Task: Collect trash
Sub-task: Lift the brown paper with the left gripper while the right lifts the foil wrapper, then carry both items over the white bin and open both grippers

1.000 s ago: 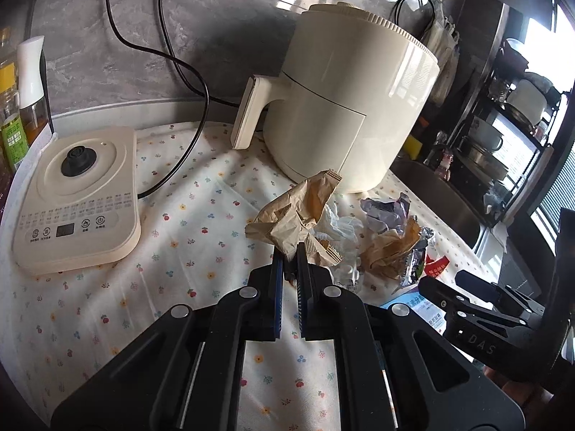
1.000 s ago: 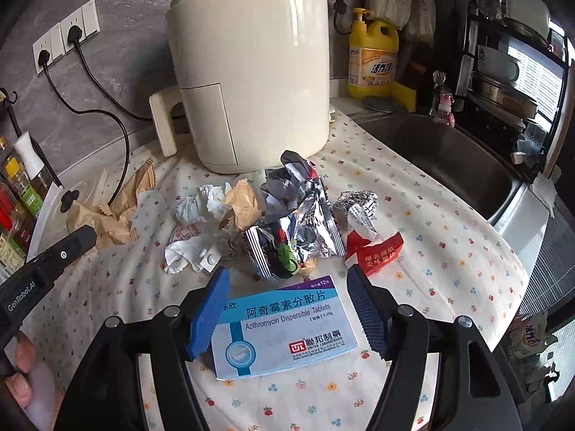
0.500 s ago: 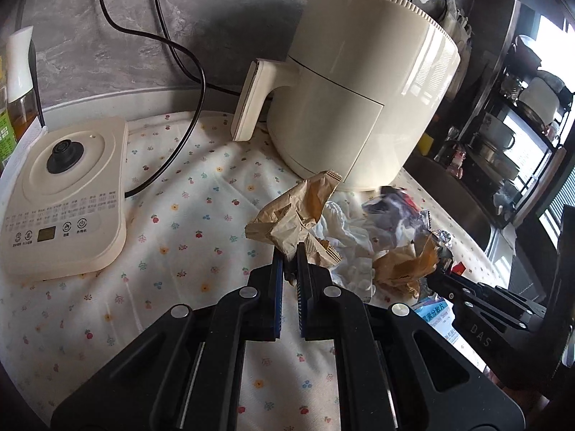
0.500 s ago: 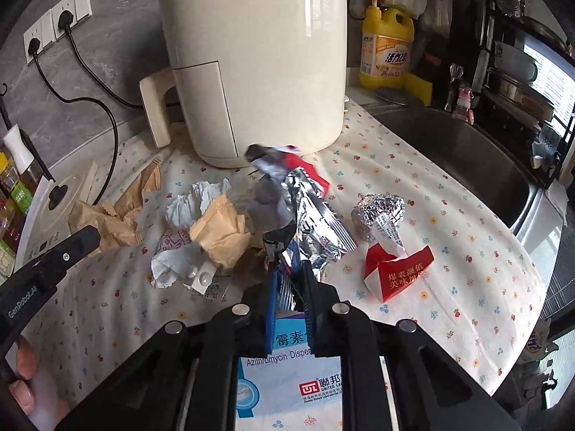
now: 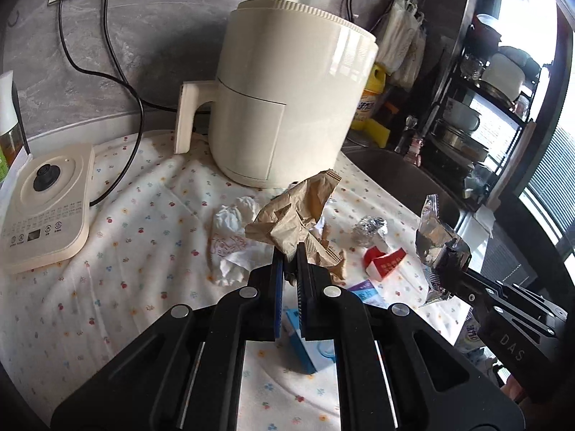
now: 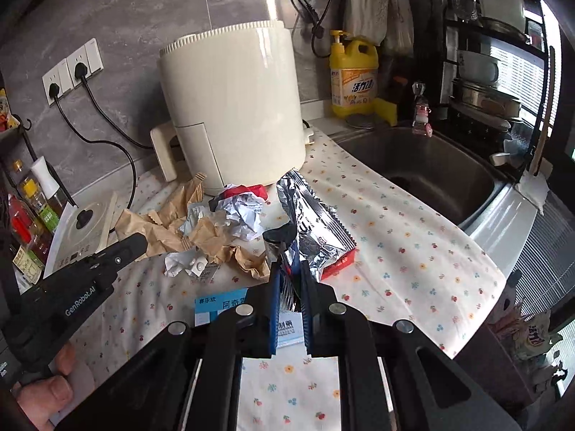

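My left gripper point(image 5: 289, 251) is shut on a crumpled brown paper bag point(image 5: 298, 208), held just above the floral cloth point(image 5: 143, 233). My right gripper point(image 6: 289, 269) is shut on a silver foil wrapper point(image 6: 312, 222), which stands up from its jaws; the left wrist view shows this wrapper point(image 5: 435, 230) lifted at the right. On the cloth lie white tissue point(image 5: 230, 237), a foil ball point(image 5: 370, 228), a red and white carton point(image 5: 384, 262), a blue medicine box point(image 6: 219, 305) and crumpled paper point(image 6: 244, 212). The left gripper point(image 6: 138, 242) holds the brown bag point(image 6: 158, 226) at the left of the right wrist view.
A cream air fryer point(image 5: 287, 107) stands behind the trash, with a kettle base point(image 5: 46, 201) and cords to its left. A steel sink point(image 6: 431, 165) lies to the right, a yellow detergent bottle point(image 6: 354, 79) behind it and a dish rack point(image 6: 496, 72) beyond.
The right gripper has shut on the foil wrapper and lifted it off the pile. The left gripper has carried the brown bag to the right, toward the other trash.
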`<state>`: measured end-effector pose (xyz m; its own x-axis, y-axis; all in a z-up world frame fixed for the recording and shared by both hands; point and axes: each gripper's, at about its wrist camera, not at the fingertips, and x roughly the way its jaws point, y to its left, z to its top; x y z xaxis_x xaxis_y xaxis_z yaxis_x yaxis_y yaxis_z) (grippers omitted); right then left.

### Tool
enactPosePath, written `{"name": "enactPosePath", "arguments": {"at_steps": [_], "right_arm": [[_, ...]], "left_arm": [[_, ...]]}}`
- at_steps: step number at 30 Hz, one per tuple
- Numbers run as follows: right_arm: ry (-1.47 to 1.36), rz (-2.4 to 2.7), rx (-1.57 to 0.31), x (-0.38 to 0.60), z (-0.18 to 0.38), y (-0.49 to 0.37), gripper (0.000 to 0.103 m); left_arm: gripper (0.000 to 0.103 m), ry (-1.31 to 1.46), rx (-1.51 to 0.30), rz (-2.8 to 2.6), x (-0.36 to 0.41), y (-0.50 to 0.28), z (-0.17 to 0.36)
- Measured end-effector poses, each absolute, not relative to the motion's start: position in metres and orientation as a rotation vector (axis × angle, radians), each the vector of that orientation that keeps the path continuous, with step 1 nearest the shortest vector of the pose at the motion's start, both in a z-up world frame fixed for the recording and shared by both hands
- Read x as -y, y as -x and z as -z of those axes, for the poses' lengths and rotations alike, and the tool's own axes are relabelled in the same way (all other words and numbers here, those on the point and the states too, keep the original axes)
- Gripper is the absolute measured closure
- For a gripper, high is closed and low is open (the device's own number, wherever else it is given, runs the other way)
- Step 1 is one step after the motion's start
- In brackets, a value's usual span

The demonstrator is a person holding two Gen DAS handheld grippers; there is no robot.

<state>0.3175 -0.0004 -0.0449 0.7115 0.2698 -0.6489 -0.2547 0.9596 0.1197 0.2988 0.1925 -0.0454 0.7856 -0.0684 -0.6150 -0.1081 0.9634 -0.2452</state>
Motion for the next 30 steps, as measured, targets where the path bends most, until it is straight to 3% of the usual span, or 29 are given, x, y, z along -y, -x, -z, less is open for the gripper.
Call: {"name": "enactPosePath", "arguments": {"at_steps": [17, 30], "right_arm": [[-0.112, -0.165, -0.657, 0.143, 0.022, -0.223, 0.092], [-0.176, -0.057, -0.702, 0.242, 0.052, -0.166, 0.092]], "left_arm": [[0.096, 0.185, -0.682, 0.124, -0.055, -0.252, 0.033], [0.096, 0.104, -0.767, 0.246, 0.050, -0.223, 0.064]]}}
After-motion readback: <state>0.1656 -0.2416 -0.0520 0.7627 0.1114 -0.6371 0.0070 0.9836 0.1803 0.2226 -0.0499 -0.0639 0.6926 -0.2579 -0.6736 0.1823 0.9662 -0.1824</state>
